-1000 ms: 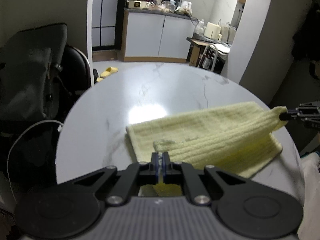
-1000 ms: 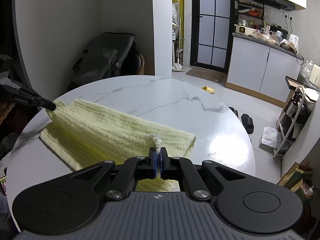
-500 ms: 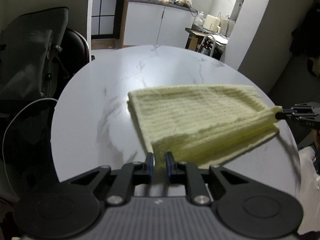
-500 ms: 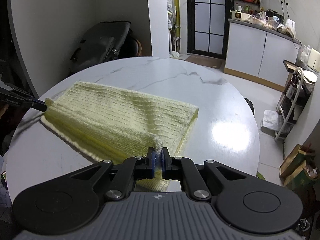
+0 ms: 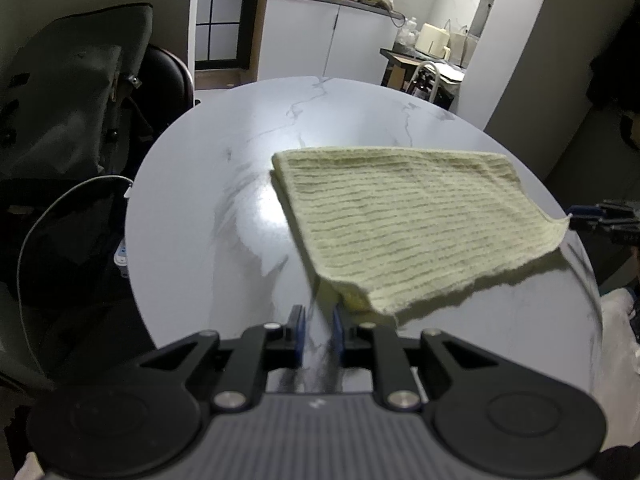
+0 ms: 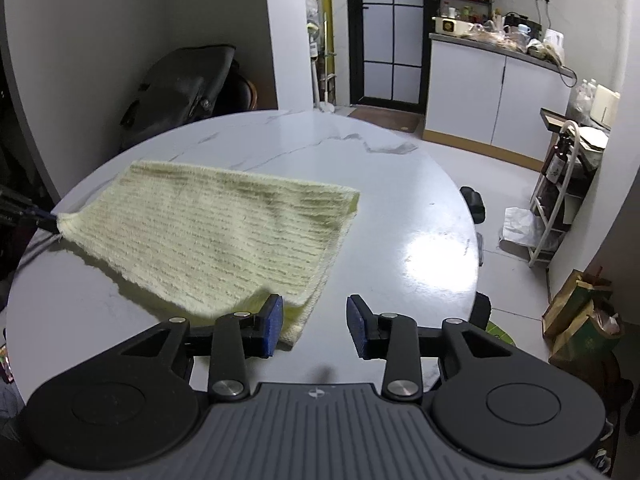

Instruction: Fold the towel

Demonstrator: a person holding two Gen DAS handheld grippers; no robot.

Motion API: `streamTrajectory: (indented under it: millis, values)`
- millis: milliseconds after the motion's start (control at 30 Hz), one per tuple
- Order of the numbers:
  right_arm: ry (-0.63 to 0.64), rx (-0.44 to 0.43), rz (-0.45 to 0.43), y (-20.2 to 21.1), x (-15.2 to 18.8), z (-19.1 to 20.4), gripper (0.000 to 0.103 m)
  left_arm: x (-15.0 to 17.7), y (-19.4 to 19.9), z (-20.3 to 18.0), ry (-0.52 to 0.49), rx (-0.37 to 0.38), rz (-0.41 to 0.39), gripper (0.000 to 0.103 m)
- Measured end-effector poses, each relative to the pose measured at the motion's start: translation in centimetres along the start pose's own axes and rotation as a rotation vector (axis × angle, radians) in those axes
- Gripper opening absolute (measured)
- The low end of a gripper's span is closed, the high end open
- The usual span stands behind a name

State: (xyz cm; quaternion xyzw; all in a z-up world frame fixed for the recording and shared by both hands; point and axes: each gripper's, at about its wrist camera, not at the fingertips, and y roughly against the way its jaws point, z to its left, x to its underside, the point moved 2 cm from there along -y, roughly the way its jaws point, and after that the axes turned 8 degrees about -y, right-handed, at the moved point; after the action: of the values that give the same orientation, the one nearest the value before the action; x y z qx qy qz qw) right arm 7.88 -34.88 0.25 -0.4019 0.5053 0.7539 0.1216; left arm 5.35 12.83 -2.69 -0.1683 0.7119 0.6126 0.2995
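Note:
A pale yellow ribbed towel (image 5: 404, 220) lies folded over on the round white marble table (image 5: 224, 240); it also shows in the right wrist view (image 6: 216, 236). My left gripper (image 5: 318, 334) is open with a narrow gap, just left of the towel's near corner and holding nothing. My right gripper (image 6: 314, 326) is open wide, and the towel's near corner lies by its left finger (image 6: 272, 326). In each view the other gripper's tip touches the far corner of the towel, left (image 6: 38, 216) and right (image 5: 600, 218).
A dark chair with a bag (image 5: 68, 120) and a white cable (image 5: 60, 208) stand left of the table. White kitchen cabinets (image 6: 496, 108), a small rack with bottles (image 6: 564, 184) and a paper bag on the floor (image 6: 580, 316) are beyond the table.
Both grippers brought the towel's lifted edge over towards the near side and laid it down. Both then opened and let go of the corners, the right one wider.

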Motion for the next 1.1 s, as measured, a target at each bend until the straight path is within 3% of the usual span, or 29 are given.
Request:
streamTrajectory:
  millis: [133,400,600,767,1100]
  values:
    - [-0.021,-0.007,-0.023,0.7,-0.4,-0.4,0.039,-0.5,0.5,-0.4,0.002,0.01,-0.02,0.023]
    - [-0.014,-0.119,0.018,-1.9,-0.2,1.1,0.039,-2.1,-0.1,-2.5,0.002,0.048,-0.066,0.023]
    - [-0.004,-0.106,0.045,-2.8,-0.1,1.4,0.039,-2.3,-0.9,-3.9,-0.024,0.077,-0.037,0.023]
    - [0.01,-0.087,0.073,-3.1,1.0,1.5,0.039,-1.4,-1.8,-3.3,0.047,0.096,-0.025,0.023]
    - [0.041,-0.13,0.084,-2.9,1.9,3.2,0.039,-1.9,-1.2,-1.8,0.012,0.011,0.003,0.025]
